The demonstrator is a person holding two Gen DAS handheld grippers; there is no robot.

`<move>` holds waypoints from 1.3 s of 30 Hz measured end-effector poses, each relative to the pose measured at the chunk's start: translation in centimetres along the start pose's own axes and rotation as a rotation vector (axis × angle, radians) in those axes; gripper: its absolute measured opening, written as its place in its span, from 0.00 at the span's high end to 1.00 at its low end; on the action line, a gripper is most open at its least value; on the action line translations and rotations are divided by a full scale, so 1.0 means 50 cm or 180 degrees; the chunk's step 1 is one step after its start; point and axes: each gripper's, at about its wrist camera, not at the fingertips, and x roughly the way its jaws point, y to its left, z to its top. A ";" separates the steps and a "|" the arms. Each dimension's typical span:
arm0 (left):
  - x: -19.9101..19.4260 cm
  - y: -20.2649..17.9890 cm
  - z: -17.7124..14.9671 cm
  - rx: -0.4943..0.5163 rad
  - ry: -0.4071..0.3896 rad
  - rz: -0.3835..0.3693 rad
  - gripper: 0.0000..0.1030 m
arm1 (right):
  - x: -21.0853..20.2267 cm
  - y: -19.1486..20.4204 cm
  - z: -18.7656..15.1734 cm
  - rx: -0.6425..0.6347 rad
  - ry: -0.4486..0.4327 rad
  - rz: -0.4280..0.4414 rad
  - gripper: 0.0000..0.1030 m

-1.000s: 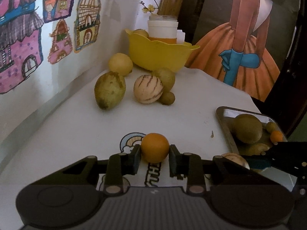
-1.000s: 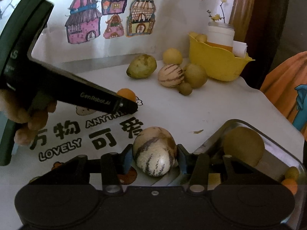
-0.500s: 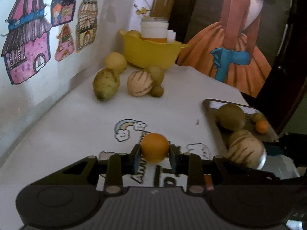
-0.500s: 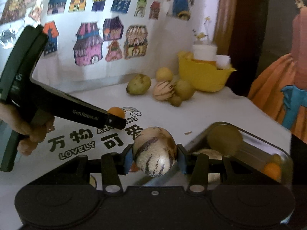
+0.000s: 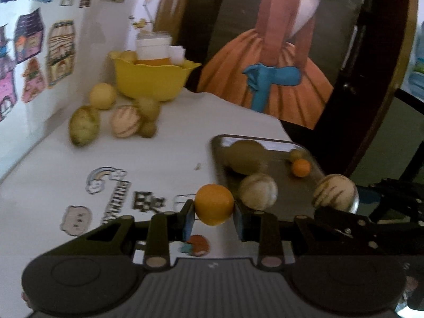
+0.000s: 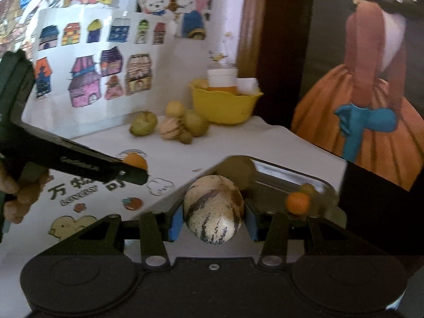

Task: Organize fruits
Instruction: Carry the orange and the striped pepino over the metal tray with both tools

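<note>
The white worktop (image 5: pixel 164 145) carries a metal tray (image 5: pixel 220 143) at three o'clock and a yellow bowl (image 5: pixel 151 82) at twelve. The right gripper (image 6: pixel 213 213) fingers clamp a striped melon (image 6: pixel 213 209) above the tray; the left gripper (image 5: pixel 214 206) fingers pinch an orange (image 5: pixel 214 204) beside it.

Both fisheye views ride low over the desk (image 5: pixel 169 143) and look forward and downward along their own fingers toward the yellow bowl (image 5: pixel 151 79) in the far corner. The left wrist view sits left of the metal tray (image 5: pixel 267 143), close to it, with the bowl ahead left. The right wrist view sits over the tray's near end, the bowl (image 6: pixel 224 106) straight ahead. Both share bowl, tray (image 6: pixel 286 177) and the loose fruit before the bowl.
</note>
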 end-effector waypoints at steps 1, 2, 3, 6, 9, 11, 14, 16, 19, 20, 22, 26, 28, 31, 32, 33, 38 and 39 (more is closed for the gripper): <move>0.002 -0.010 0.000 0.0018 0.0008 -0.0023 0.67 | 0.000 -0.010 -0.004 0.0025 0.0008 -0.0037 0.53; 0.004 -0.016 -0.001 0.0033 0.0015 -0.0044 0.67 | 0.000 -0.019 -0.008 0.0050 0.0016 -0.0072 0.53; 0.006 -0.024 -0.002 0.0050 0.0024 -0.0070 0.67 | 0.001 -0.027 -0.012 0.0080 0.0023 -0.0112 0.53; 0.014 -0.046 -0.009 0.0094 0.0058 -0.0130 0.67 | 0.012 -0.054 -0.029 0.0171 0.0053 -0.0250 0.53; 0.025 -0.066 -0.016 0.0149 0.0090 -0.0181 0.67 | 0.026 -0.075 -0.046 0.0256 0.0106 -0.0351 0.53; 0.032 -0.079 -0.018 0.0203 0.0108 -0.0205 0.67 | 0.034 -0.089 -0.053 0.0316 0.0124 -0.0377 0.53; 0.043 -0.093 -0.020 0.0262 0.0135 -0.0233 0.67 | 0.046 -0.102 -0.057 0.0364 0.0134 -0.0402 0.53; 0.048 -0.101 -0.023 0.0286 0.0155 -0.0246 0.67 | 0.054 -0.109 -0.056 0.0389 0.0133 -0.0399 0.53; 0.056 -0.109 -0.028 0.0324 0.0190 -0.0228 0.67 | 0.067 -0.115 -0.054 0.0405 0.0145 -0.0384 0.53; 0.058 -0.110 -0.030 0.0337 0.0195 -0.0224 0.67 | 0.073 -0.117 -0.053 0.0408 0.0148 -0.0380 0.53; 0.061 -0.112 -0.032 0.0345 0.0206 -0.0223 0.67 | 0.082 -0.121 -0.052 0.0409 0.0156 -0.0373 0.53; 0.067 -0.109 -0.035 0.0325 0.0226 -0.0213 0.67 | 0.099 -0.123 -0.050 0.0394 0.0181 -0.0372 0.53; 0.069 -0.106 -0.037 0.0319 0.0228 -0.0207 0.67 | 0.107 -0.124 -0.049 0.0379 0.0191 -0.0375 0.53; 0.072 -0.103 -0.038 0.0298 0.0232 -0.0201 0.67 | 0.116 -0.125 -0.049 0.0371 0.0205 -0.0389 0.53; 0.074 -0.102 -0.038 0.0295 0.0233 -0.0200 0.67 | 0.119 -0.126 -0.049 0.0370 0.0210 -0.0395 0.53; 0.074 -0.103 -0.038 0.0294 0.0234 -0.0200 0.67 | 0.122 -0.126 -0.049 0.0371 0.0214 -0.0400 0.53; 0.081 -0.101 -0.039 0.0284 0.0245 -0.0212 0.67 | 0.128 -0.127 -0.047 0.0337 0.0217 -0.0420 0.53; 0.082 -0.100 -0.040 0.0278 0.0248 -0.0213 0.67 | 0.129 -0.127 -0.047 0.0330 0.0219 -0.0419 0.53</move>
